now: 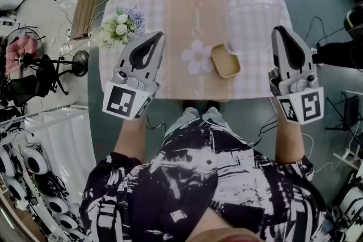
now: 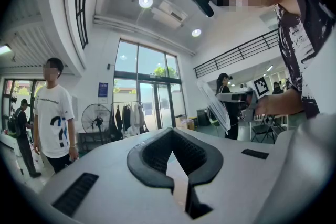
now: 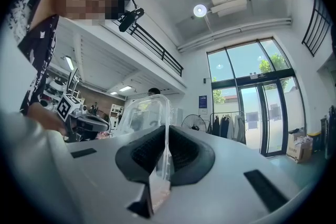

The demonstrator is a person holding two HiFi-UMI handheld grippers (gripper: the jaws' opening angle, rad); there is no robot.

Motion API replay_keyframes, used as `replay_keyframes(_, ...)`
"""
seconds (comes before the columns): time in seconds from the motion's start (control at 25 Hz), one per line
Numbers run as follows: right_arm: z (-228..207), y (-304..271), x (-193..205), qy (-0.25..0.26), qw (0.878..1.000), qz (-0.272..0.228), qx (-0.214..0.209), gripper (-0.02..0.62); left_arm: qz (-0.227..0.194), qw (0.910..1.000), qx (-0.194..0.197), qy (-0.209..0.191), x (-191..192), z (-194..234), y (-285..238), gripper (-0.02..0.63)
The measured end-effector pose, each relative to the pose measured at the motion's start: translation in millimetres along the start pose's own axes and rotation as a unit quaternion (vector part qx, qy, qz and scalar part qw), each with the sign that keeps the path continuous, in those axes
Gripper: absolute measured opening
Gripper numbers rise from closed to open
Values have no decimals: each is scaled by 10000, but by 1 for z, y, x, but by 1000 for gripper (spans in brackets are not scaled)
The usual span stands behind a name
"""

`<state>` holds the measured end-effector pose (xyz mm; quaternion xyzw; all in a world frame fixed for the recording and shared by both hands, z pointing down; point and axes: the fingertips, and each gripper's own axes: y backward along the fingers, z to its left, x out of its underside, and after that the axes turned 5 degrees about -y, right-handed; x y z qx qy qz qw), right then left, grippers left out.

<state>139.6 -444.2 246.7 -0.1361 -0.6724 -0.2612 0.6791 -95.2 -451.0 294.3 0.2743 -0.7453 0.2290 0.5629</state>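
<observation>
- The right gripper [image 3: 160,176] has its jaws closed on a clear plastic lid [image 3: 140,113]. The lid's edge is pinched between the dark pads, and the rest of it stands up above them.
- In the left gripper view, the same lid [image 2: 212,105] shows as a pale, tilted sheet held up in the air beside the person's torso.
- The left gripper [image 2: 181,186] has its jaws drawn together with only a thin slit between them. Nothing is held in that slit.
- In the head view, the left gripper [image 1: 157,37] is over the near left part of the table [image 1: 249,8], and the right gripper [image 1: 281,31] is over the table's right edge.
- A shallow beige box [image 1: 226,60] lies open on the checked cloth between the two grippers, touching neither. It sits just beside a white flower printed on the cloth.
- A bunch of flowers [image 1: 120,25] sits at the far left corner of the table, near the left gripper's tip.
- Behind the left gripper, a person in a white T-shirt [image 2: 52,113] stands near a floor fan [image 2: 96,119] in front of tall windows.
</observation>
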Motion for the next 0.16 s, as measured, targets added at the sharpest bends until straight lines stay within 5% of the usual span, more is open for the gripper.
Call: replay_keyframes(0.16, 3, 2, -5, 4, 10000, -8, 4, 20, -9, 10000, 3, 9, -3, -1, 4, 0)
